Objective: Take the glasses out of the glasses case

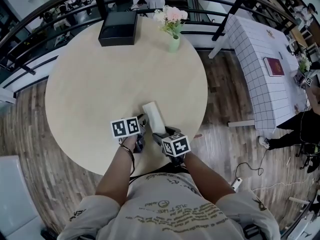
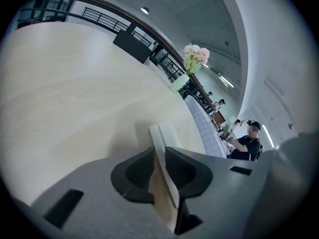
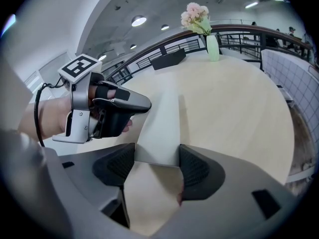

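**Mia:** Where is your glasses case [image 1: 154, 117] now?

**Tom:** It lies on the round table [image 1: 90, 84], close to your edge, right in front of you. Both of your tools are on it.

**Mia:** What is your right gripper [image 3: 157, 163] doing?

**Tom:** Its jaws are wide apart and press on both sides of the near end of the case. I think you are holding the case in place with it.

**Mia:** And your left gripper [image 2: 160, 171]?

**Tom:** Its jaws are nearly together. They pinch a thin flap [image 2: 160, 195], white outside and brown inside. It looks like the lid.

**Mia:** So which step are you on?

**Tom:** I think you are opening the case. No glasses show in any view yet.

**Mia:** What should you do next?

**Tom:** Keep your right grip firm so the case does not slide. Pull the flap up and back with your left, slowly. When the case is open, let go of the flap and reach in for the glasses.
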Available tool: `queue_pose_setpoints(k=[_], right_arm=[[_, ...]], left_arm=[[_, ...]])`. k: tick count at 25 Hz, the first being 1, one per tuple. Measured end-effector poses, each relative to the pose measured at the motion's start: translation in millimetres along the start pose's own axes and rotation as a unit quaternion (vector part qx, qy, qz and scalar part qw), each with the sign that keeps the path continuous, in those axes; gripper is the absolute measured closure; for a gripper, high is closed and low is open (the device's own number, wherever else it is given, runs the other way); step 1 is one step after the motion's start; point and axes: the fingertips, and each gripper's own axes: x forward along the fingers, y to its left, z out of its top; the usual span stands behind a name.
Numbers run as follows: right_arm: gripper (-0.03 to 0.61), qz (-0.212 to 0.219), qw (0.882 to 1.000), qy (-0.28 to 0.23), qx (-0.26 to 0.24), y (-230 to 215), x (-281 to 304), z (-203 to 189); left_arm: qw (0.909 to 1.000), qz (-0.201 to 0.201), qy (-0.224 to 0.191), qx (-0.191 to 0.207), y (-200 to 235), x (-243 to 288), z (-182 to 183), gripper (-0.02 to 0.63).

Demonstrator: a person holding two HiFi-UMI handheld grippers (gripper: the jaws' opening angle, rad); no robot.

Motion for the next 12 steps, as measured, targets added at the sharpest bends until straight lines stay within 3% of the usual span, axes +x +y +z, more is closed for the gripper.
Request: queue_pose_setpoints(k=[4,9,12], right_arm=[[0.293,0.005,1.000,0.004,0.002,0.9,0.9,-0.6],[0.295,-0.021,0.999,0.005,-0.032,0.8,3.7,1.2],[0.297,0.000,1.000,0.005,-0.011,-0.8,2.3,0.0]], left_arm=[[1.0000,-0.001,-0.001,-0.006,1.8,-0.3,-1.0,0.541],[0.9999,0.003,0.001,-0.013,7.5,2.0,0.2,0.541],[0.9998,0.010,0.007,-0.017,10.7,3.3,-3.9,0.541]])
